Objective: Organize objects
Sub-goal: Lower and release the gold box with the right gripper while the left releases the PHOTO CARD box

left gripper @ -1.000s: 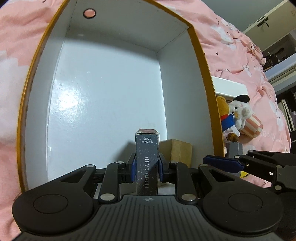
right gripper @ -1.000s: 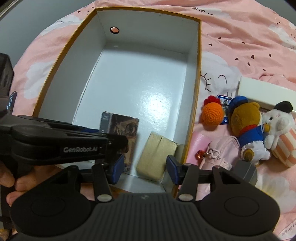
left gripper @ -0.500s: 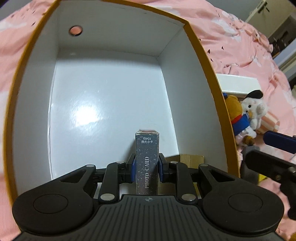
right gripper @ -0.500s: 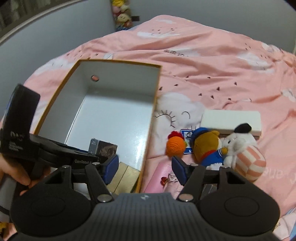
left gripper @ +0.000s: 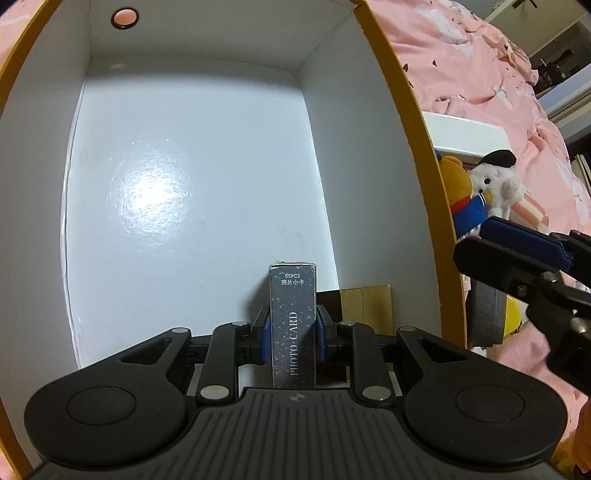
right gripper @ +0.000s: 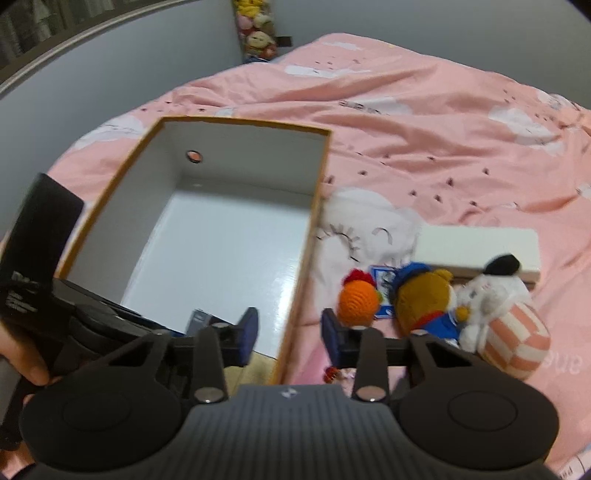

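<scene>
One pink bedspread (right gripper: 424,122) with white cloud prints fills the scene and carries everything else. Largest item on it: open cardboard box (left gripper: 402,110) with orange outside, white glossy inside and a round hole (left gripper: 125,17) in the far wall. Box floor mostly bare; a brown carton (left gripper: 365,306) lies at the near right corner against the right wall.

Right of the box, on the bedspread: flat white box (right gripper: 480,247), lying lengthwise behind the toys. In front of it, a white plush with black cap (right gripper: 491,295), leaning on a pink-and-white striped plush (right gripper: 517,339). Touching its left side, a brown bear in blue clothes (right gripper: 421,299). Left of the bear, an orange crocheted ball (right gripper: 358,301) with a red tuft, close to the box's right wall. A blue card (right gripper: 382,280) lies partly under ball and bear. Small pink item with a red charm (right gripper: 330,373) at the near edge, blurred.

Left gripper (left gripper: 293,332): fingers closed narrow on a dark speckled card pack (left gripper: 293,328) lettered "PHOTO CARD", held upright over the near end of the box floor, just left of the brown carton.

Right gripper (right gripper: 290,332): fingers spread wide, nothing between them, straddling the box's right wall from above. In the left wrist view it stands outside that wall, partly blocking the toys and a grey block (left gripper: 485,314).
</scene>
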A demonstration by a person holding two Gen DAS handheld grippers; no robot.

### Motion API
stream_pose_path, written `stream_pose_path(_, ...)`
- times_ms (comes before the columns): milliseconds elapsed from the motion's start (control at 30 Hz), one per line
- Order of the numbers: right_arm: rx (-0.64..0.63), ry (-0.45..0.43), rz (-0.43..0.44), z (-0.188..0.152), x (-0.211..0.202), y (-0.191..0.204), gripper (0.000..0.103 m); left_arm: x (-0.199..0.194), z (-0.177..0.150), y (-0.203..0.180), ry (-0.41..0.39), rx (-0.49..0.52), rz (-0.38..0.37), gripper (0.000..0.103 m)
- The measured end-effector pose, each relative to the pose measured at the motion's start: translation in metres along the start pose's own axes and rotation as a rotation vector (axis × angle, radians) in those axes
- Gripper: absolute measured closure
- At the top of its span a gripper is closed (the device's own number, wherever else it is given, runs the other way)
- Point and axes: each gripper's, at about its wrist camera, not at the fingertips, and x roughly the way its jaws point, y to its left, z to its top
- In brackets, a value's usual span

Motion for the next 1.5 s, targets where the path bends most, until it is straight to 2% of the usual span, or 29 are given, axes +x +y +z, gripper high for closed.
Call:
stream_pose_path(67, -0.015, -0.003, 0.043, 0.004, 0.001, 0.003, 0.080, 0.000, 0.001, 0.002, 0.008, -0.021, -0.016, 0.073)
stream_pose_path(167, -0.093, 0.019, 0.050, 0.010, 0.008, 0.013, 0.082, -0.002, 0.000, 0.006, 0.012, -0.043, -0.050, 0.072)
stream_pose_path(300, -0.240, 0.100, 0.056, 0.017, 0.025, 0.025, 0.088, -0.011, -0.005, 0.018, 0.005, -0.088, -0.135, 0.071)
stream_pose_path(400, -0.364, 0.159, 0.082, 0.022, 0.037, 0.033, 0.090, -0.015, -0.010, 0.022, 0.013, -0.086, -0.194, 0.071)
stream_pose_path(500, -0.495, 0.214, 0.085, 0.025, 0.050, 0.043, 0.091, -0.015, -0.015, 0.020, 0.005, -0.058, -0.169, 0.077)
stream_pose_path(667, -0.694, 0.310, 0.070, 0.020, 0.073, 0.059, 0.092, -0.018, -0.015, 0.021, -0.015, -0.044, -0.168, 0.078)
stream_pose_path(833, -0.816, 0.383, 0.063, 0.010, 0.091, 0.068, 0.092, -0.014, -0.014, 0.023, -0.011, -0.035, -0.176, 0.079)
stream_pose_path(933, -0.885, 0.396, 0.061, 0.006, 0.094, 0.071, 0.092, -0.010, -0.015, 0.023, 0.004, -0.040, -0.200, 0.082)
stream_pose_path(1033, -0.914, 0.439, 0.111, 0.002, 0.095, 0.072, 0.094, -0.010, -0.015, 0.022, 0.005, -0.036, -0.198, 0.082)
stream_pose_path(1133, -0.944, 0.458, 0.121, -0.002, 0.096, 0.073, 0.100, -0.010, -0.015, 0.021, 0.014, -0.036, -0.197, 0.082)
stream_pose_path(1300, -0.917, 0.474, 0.129, 0.000, 0.097, 0.070, 0.100, -0.010, -0.015, 0.020, 0.011, -0.035, -0.194, 0.082)
stream_pose_path(1367, -0.908, 0.459, 0.115, 0.001, 0.094, 0.069, 0.099, -0.011, -0.013, 0.019, 0.000, -0.018, -0.178, 0.081)
stream_pose_path(1500, -0.832, 0.375, 0.108, 0.009, 0.069, 0.062, 0.095, -0.020, -0.016, 0.010, -0.051, 0.019, -0.125, 0.079)
